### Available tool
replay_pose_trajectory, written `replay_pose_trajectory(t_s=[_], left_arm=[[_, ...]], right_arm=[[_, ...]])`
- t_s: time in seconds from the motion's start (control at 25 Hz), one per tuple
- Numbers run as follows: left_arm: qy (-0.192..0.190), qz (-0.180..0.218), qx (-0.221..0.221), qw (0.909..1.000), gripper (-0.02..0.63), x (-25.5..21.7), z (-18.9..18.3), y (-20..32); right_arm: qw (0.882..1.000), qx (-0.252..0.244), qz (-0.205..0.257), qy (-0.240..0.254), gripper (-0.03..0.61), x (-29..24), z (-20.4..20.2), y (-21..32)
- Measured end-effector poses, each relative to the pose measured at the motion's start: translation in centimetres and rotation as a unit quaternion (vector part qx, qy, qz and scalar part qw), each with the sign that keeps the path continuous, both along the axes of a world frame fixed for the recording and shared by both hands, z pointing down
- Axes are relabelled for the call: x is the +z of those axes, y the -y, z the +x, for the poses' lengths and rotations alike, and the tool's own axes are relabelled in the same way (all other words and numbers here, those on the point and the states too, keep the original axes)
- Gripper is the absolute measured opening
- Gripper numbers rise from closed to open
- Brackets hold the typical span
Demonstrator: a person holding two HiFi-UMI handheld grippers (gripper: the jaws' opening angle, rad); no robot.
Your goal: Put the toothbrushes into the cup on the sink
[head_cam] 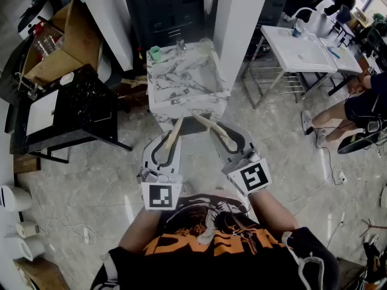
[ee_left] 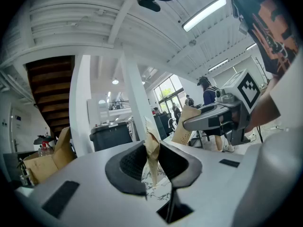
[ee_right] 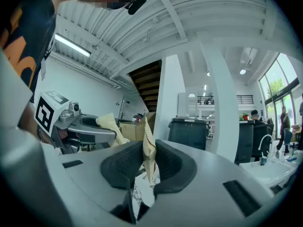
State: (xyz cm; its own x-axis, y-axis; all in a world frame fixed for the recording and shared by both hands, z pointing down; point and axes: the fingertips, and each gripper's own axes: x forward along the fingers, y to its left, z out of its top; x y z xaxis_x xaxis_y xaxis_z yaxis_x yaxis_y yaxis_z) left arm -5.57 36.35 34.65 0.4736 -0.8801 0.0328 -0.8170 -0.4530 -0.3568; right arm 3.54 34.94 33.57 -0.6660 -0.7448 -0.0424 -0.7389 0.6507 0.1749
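Note:
The white marble sink stands just ahead of me, with a small green cup on its back left corner. My left gripper is shut on a tan paper-wrapped toothbrush that points up toward the sink's front edge. My right gripper is shut on a second wrapped toothbrush. In the left gripper view the wrapper is pinched between the black pads of that gripper. The right gripper view shows its wrapper clamped in the right gripper. Both grippers hover short of the sink.
A white pillar rises right of the sink. A black cabinet and an open cardboard box stand to the left. A white folding table and a seated person are at the right. Paper rolls lie lower left.

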Motion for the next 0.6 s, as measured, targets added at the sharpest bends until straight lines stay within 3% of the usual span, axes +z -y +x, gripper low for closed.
replay_pose_trajectory(t_s=[0.6], left_arm=[[-0.010,-0.019,0.022,0.9995,0.092,1.7,-5.6,3.0]], right_arm=[[1.000,0.007,-0.029,-0.004,0.089,2.0,-5.4,2.5]])
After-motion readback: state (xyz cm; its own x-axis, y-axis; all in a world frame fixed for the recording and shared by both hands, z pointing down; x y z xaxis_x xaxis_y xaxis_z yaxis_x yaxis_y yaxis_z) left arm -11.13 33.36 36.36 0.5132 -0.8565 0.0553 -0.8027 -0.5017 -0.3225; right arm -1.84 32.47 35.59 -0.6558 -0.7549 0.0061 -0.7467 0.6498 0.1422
